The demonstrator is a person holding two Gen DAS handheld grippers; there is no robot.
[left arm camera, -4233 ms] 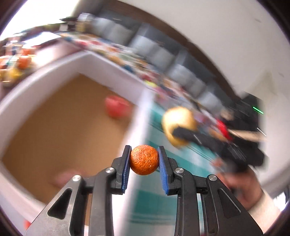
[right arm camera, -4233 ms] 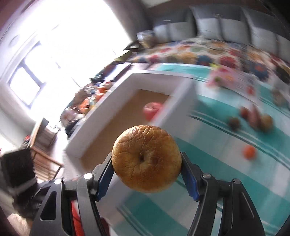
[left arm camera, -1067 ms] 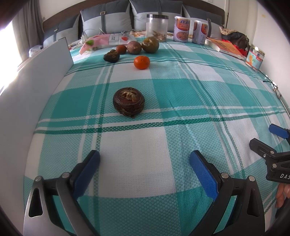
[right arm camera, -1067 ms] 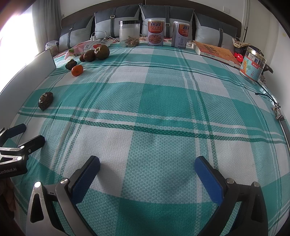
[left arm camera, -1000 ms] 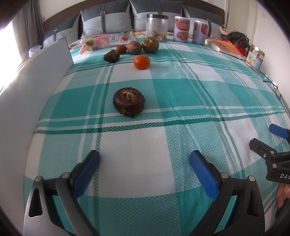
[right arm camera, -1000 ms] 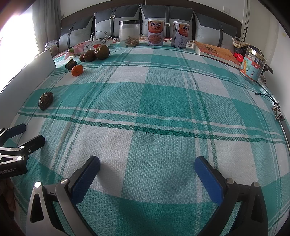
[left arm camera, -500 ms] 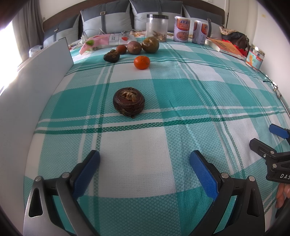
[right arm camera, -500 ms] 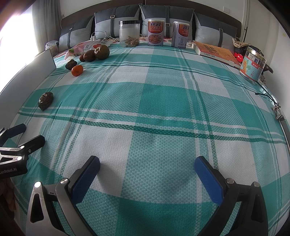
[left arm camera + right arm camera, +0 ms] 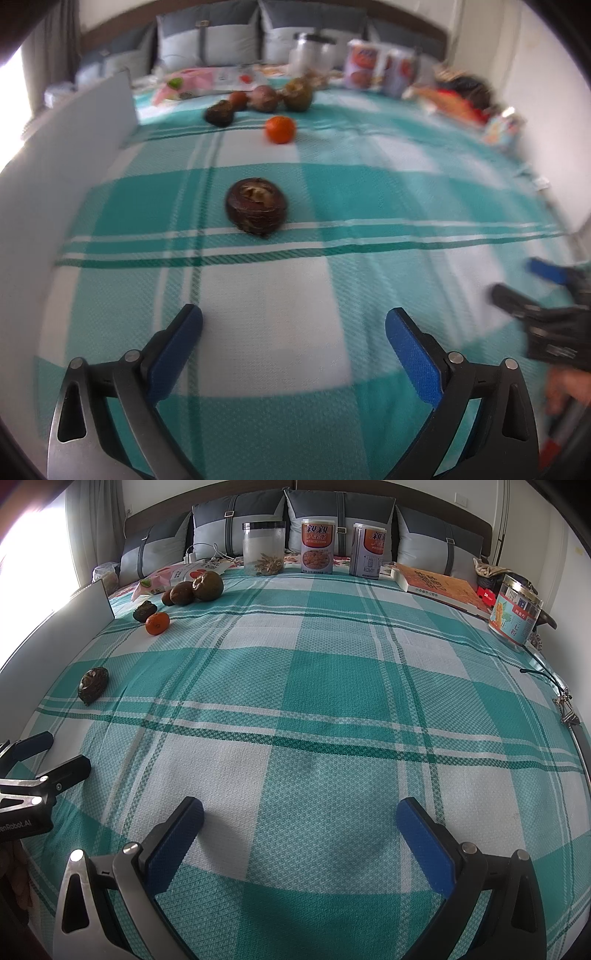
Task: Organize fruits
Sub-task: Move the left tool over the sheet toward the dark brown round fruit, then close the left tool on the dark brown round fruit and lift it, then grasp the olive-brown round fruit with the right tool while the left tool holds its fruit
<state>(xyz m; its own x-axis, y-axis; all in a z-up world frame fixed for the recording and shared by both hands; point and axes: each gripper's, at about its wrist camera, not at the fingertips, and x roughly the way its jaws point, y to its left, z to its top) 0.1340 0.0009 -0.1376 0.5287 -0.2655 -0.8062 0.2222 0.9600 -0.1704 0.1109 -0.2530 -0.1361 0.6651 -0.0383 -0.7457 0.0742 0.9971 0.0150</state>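
A dark brown wrinkled fruit [image 9: 256,209] [image 9: 93,685] lies alone on the green plaid cloth, ahead of my left gripper [image 9: 293,325], which is open and holds nothing. Farther back sit a small orange [image 9: 280,129] [image 9: 157,623] and a cluster of several brown fruits [image 9: 275,98] [image 9: 192,588]. My right gripper [image 9: 300,818] is open too, empty over bare cloth. The left gripper [image 9: 48,751] shows at the left edge of the right wrist view. The right gripper [image 9: 528,284] shows at the right edge of the left wrist view.
A white box wall [image 9: 66,147] [image 9: 55,624] runs along the left. Pillows, a clear jar [image 9: 263,549], two cans [image 9: 317,546], a book [image 9: 439,585] and a tin [image 9: 515,613] line the back and right. A snack bag [image 9: 177,574] lies behind the fruits.
The left wrist view has gone blurry and the brown fruit sits slightly nearer its centre, so the left gripper is moving. The right gripper and the fruits have not shifted.
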